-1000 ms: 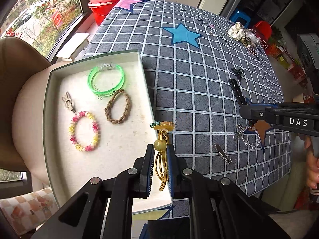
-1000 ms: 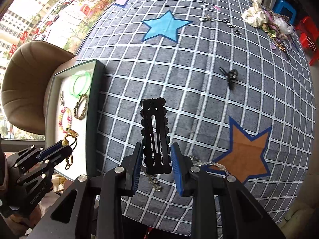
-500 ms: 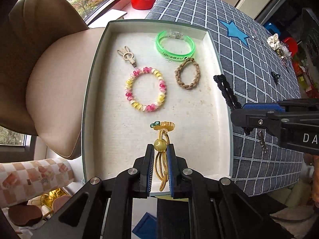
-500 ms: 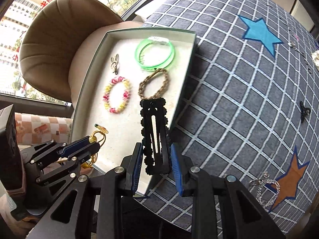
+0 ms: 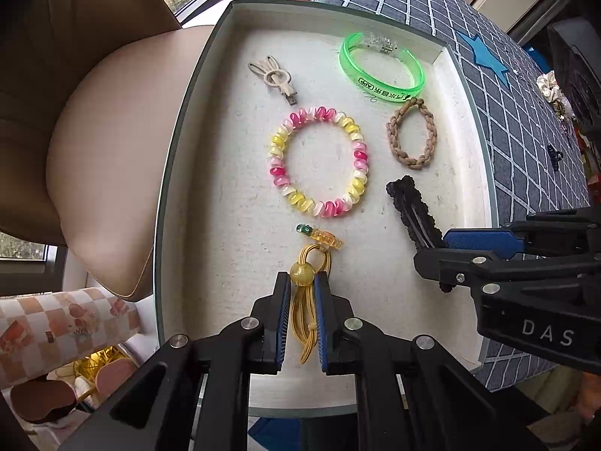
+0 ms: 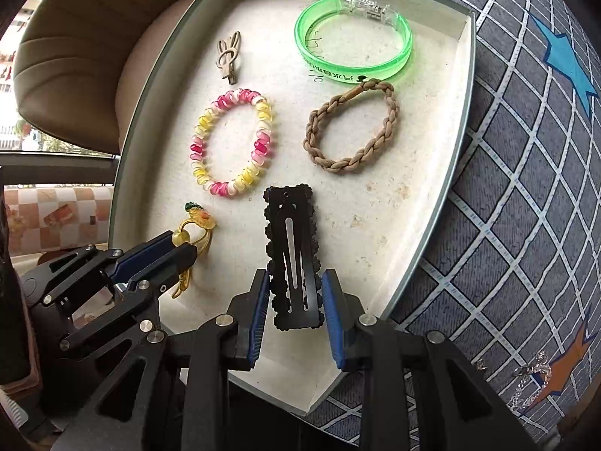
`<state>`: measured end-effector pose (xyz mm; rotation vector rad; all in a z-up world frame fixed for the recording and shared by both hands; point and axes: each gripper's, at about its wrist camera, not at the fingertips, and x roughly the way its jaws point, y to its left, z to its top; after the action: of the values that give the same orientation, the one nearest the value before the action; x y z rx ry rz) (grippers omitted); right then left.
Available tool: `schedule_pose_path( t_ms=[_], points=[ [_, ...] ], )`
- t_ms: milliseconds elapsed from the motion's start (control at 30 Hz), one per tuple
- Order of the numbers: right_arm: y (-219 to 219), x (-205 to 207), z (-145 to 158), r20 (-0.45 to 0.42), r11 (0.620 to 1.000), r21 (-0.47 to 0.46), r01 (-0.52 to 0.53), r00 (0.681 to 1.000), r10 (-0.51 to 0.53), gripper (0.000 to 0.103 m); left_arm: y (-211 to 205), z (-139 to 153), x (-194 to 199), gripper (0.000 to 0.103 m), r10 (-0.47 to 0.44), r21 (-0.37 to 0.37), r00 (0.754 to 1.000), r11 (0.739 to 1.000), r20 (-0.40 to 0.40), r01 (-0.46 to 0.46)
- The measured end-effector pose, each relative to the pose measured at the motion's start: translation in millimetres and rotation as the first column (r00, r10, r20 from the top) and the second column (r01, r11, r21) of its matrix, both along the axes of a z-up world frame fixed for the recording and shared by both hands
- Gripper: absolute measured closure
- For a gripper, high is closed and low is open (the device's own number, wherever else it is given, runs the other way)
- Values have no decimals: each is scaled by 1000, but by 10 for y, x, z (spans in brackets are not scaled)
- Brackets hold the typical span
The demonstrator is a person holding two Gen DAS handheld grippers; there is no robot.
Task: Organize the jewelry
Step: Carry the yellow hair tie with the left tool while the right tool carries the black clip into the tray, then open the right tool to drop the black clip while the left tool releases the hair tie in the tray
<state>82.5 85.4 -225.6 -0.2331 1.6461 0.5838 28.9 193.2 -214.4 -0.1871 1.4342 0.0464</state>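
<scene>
A white-lined tray (image 5: 465, 105) sits at the edge of a desk (image 6: 526, 188) covered in a grid-patterned cloth with stars. Inside lie a green bangle (image 5: 383, 67) printed "APP" beside characters too small to read, a braided tie (image 5: 412, 134), a pink-and-yellow bracelet (image 5: 319, 161) and a rabbit clip (image 5: 274, 77). The left gripper (image 5: 302, 289), jaws clenched, holds a yellow tie (image 5: 308, 282) over the tray. The right gripper (image 6: 295, 293), marked "DAS", pinches a black clip (image 6: 293, 255) over the tray too.
</scene>
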Motion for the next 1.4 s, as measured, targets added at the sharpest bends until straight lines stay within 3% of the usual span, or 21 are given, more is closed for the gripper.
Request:
schedule_pose_path(
  t_ms=[433, 700, 767, 833, 900, 1233, 1300, 1333, 1367, 1400],
  points=[
    [41, 400, 0, 51, 998, -22, 57, 997, -55, 72, 59, -7, 323, 83, 2, 49, 999, 999, 43, -5],
    [56, 317, -2, 47, 998, -15, 60, 997, -59, 71, -23, 42, 278, 83, -22, 86, 999, 996, 30, 19],
    [28, 328, 21, 45, 998, -10, 67, 997, -66, 69, -70, 66, 265, 83, -29, 100, 999, 995, 27, 26],
    [7, 331, 67, 45, 997, 6, 75, 996, -76, 55, -95, 91, 247, 83, -34, 108, 999, 994, 22, 32],
    [-28, 340, 148, 51, 996, 31, 83, 995, -84, 48, -118, 120, 222, 83, -38, 117, 999, 993, 17, 35],
    [-339, 349, 570, 135, 990, 58, 128, 982, -134, 45, -229, 381, 170, 82, -54, 148, 997, 988, 47, 47],
    [-502, 356, 620, 139, 987, 60, 149, 978, -156, 45, -261, 437, 165, 32, -56, 163, 997, 985, 54, 47],
    [-592, 359, 636, 139, 985, 61, 163, 976, -170, 45, -266, 472, 161, 0, -46, 179, 997, 983, 65, 33],
    [-723, 410, 632, 138, 982, 62, 177, 973, -185, 43, -272, 532, 148, 0, -42, 190, 994, 982, 102, 22],
    [-830, 410, 643, 138, 979, 62, 195, 970, -202, 33, -300, 565, 159, 0, -53, 192, 993, 981, 105, 32]
  ],
)
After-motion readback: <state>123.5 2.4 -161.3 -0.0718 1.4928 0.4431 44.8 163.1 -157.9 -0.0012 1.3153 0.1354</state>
